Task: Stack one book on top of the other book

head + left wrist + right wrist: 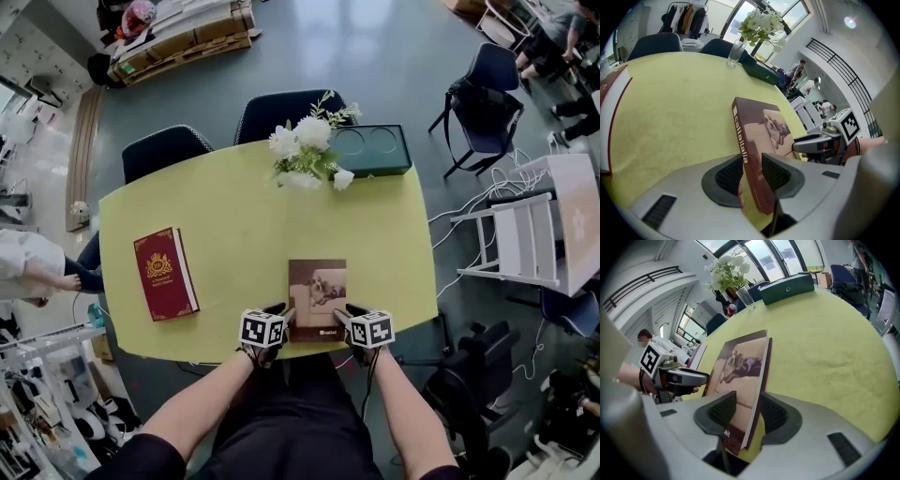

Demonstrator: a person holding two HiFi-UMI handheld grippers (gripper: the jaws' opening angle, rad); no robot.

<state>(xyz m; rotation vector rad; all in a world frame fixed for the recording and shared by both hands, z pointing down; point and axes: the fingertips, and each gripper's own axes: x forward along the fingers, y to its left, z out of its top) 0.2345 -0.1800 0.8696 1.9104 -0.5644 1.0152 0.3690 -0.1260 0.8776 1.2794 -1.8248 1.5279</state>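
A brown book (pixel 317 295) with a dog on its cover lies on the yellow table (pixel 234 206) close to the near edge. My left gripper (pixel 279 314) stands open at its near left corner, the spine (pixel 743 140) between the jaws (pixel 752 171). At the near right corner my right gripper (pixel 349 316) is also open, and the book's page edge (pixel 761 366) runs between its pads (pixel 749 411). A dark red book (pixel 165 273) with a gold crest lies flat at the table's left side, well apart from both grippers.
A glass vase of white flowers (pixel 309 150) and a dark green case (pixel 370 150) stand at the table's far edge. Two dark chairs (pixel 164 150) are pushed in behind. A white folding chair (pixel 525 239) and cables lie to the right.
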